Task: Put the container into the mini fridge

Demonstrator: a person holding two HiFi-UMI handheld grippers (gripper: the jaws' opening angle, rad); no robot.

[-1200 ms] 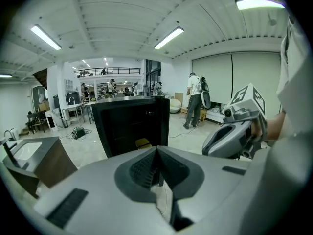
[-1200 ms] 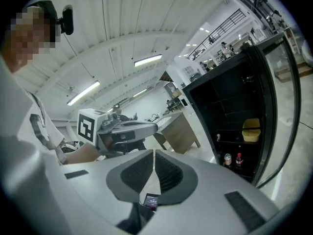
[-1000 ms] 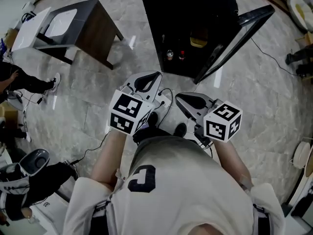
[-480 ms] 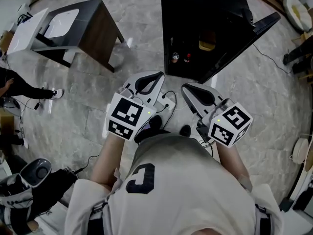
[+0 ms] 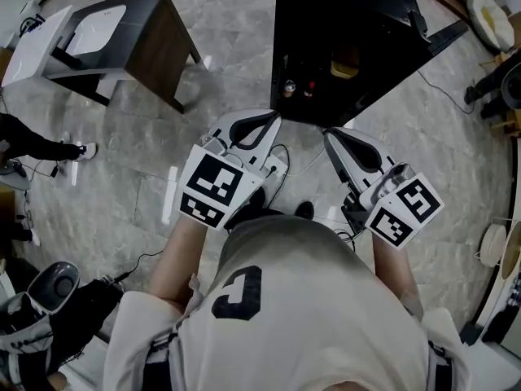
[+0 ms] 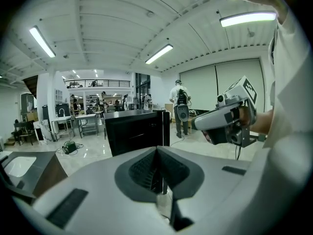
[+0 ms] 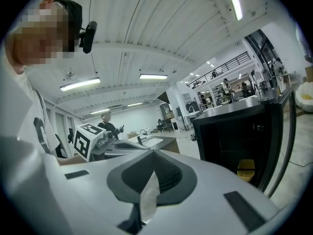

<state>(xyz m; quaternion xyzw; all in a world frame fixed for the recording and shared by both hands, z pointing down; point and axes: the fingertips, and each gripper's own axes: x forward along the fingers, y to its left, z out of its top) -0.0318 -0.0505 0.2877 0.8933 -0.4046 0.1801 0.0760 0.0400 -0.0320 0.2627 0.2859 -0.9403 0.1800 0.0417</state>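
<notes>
A: One yellow container [image 5: 343, 69] sits on a shelf inside the black mini fridge [image 5: 342, 6], and the fridge door [image 5: 423, 51] stands open on your right.

B: Two small bottles [image 5: 287, 88] stand inside too, left of the container in the head view.

A: Your left gripper [image 5: 262, 123] is clenched, with nothing between its jaws.

B: Your right gripper [image 5: 340, 139] is clenched and empty as well. You hold both just in front of the fridge, apart from the container.
</notes>
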